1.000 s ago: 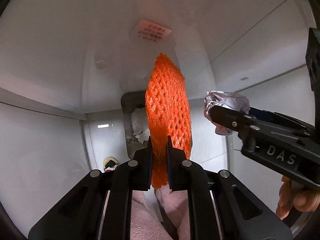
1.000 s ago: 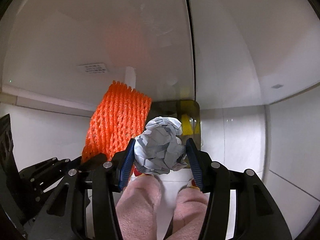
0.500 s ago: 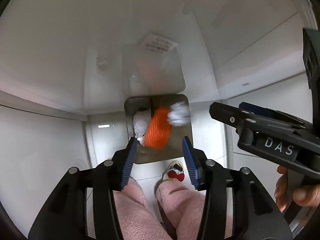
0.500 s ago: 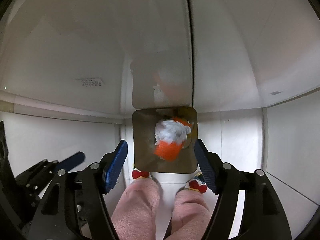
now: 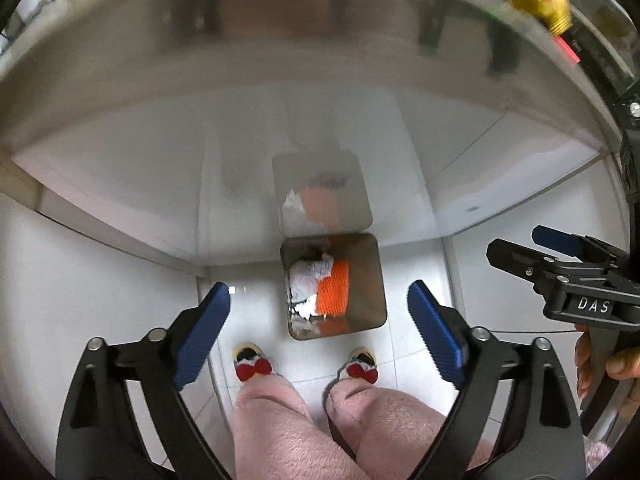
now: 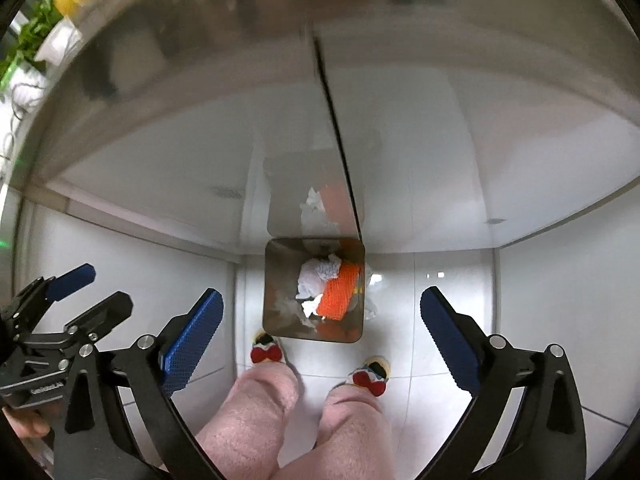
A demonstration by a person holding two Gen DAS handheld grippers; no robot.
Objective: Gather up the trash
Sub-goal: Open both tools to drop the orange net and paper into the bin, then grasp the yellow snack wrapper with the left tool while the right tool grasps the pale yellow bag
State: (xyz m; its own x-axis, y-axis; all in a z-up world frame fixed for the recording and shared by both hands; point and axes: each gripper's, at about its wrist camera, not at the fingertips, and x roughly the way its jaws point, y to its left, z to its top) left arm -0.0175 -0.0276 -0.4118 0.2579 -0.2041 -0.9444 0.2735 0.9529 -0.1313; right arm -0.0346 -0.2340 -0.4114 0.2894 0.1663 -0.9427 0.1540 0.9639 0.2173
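both claws empty above the bin

the left claw (image 5: 318,332) points steeply down with its jaws opening wide, nothing between its blue pads (image 5: 202,332). the right claw (image 6: 318,338) hangs the same way, jaws opening, also with nothing in them; it shows at the right edge of the left view with a hand (image 5: 600,364) on its grip.

below both, a square metal bin (image 5: 370,280) stands on the white tiled floor (image 6: 420,368), against the foot of glossy white cabinet doors (image 5: 120,184). inside the bin lies an orange foam net (image 5: 333,290), touching crumpled white paper (image 5: 306,280) on its left side. the door behind mirrors the bin and its contents faintly.

nearer the camera, pink fleece trouser legs (image 6: 248,412) and slippers with red bows (image 5: 253,362) stand just in front of the bin. a metal surface edge (image 6: 200,40) curves across the top, blurred.
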